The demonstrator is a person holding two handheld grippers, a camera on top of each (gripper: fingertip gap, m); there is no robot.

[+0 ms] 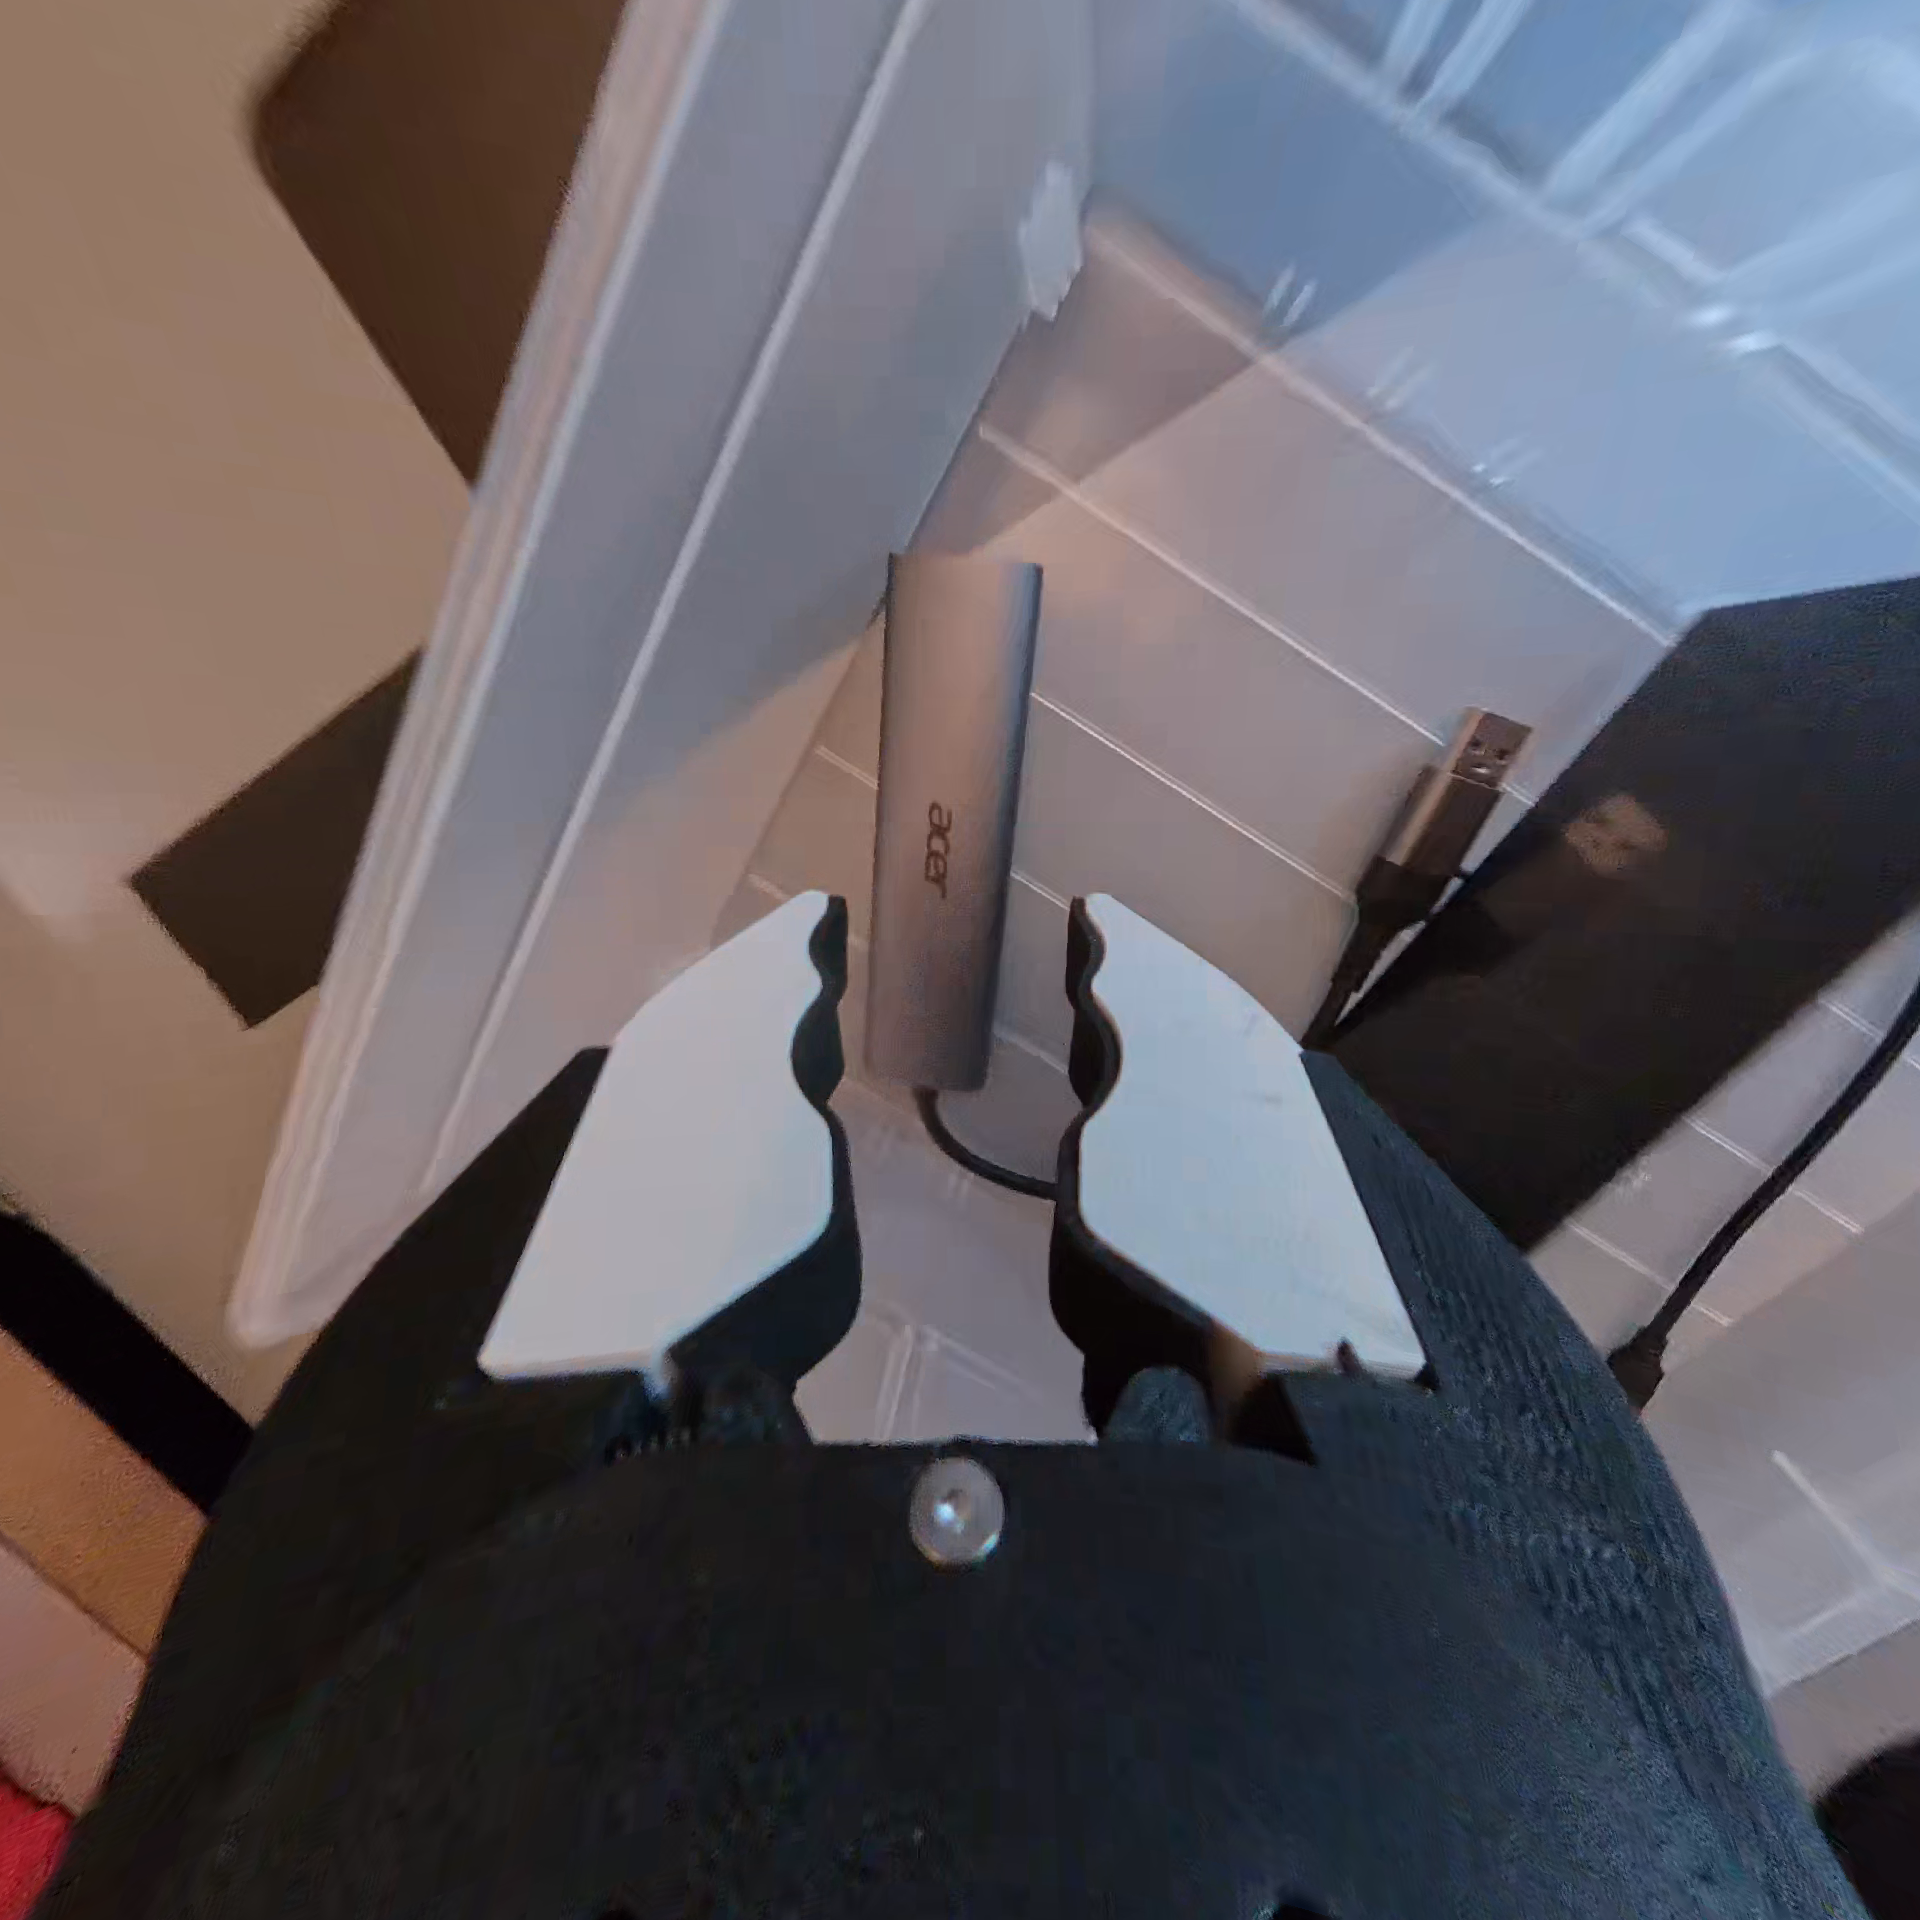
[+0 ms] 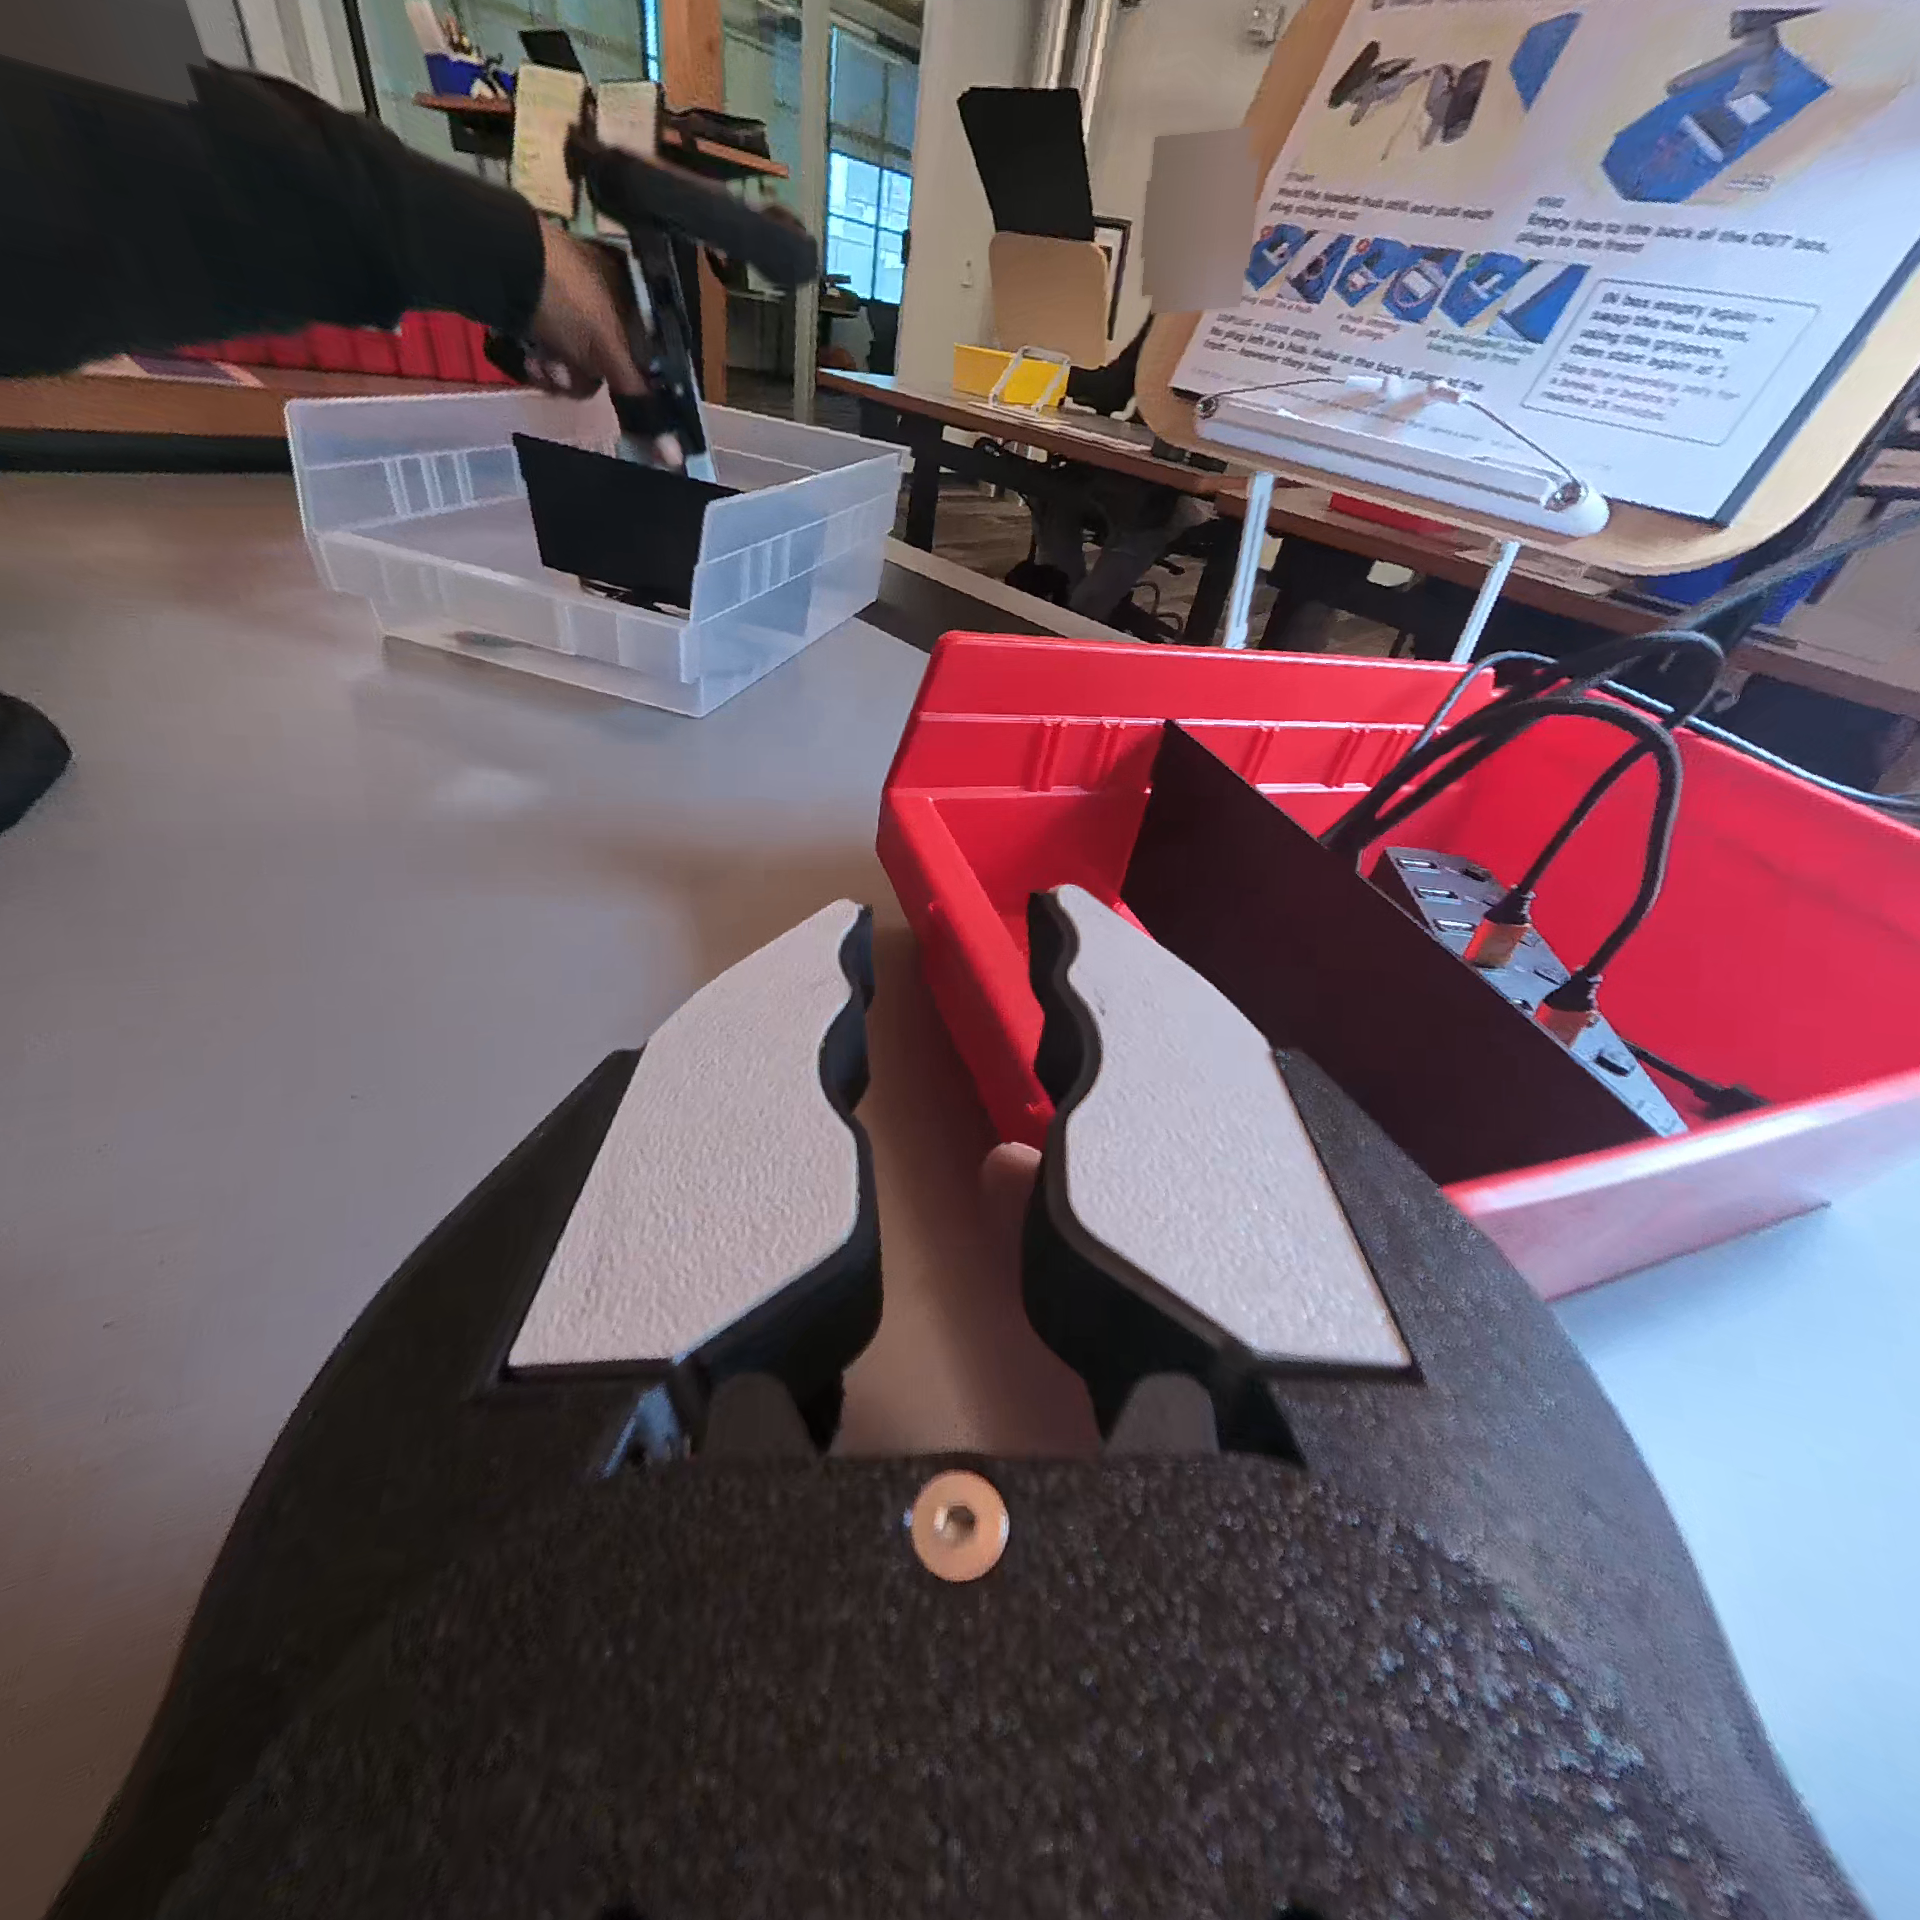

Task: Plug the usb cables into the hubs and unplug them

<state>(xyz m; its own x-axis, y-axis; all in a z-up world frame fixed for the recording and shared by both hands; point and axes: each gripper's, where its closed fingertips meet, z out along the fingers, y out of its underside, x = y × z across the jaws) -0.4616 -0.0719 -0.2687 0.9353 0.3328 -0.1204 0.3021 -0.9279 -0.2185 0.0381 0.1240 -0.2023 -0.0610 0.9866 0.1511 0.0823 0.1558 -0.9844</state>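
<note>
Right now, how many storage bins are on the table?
2: a clear bin farther back on the left, and a red bin near the right gripper. Others may be out of view.

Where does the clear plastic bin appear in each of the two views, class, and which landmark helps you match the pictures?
Left wrist view: the clear plastic bin fills most of the frame, seen from inside, with a grey hub between the open left gripper fingers.
Right wrist view: the bin sits on the table at upper left, far off, with the left gripper reaching into it.
Shared landmark: the black divider standing inside the bin.
</note>
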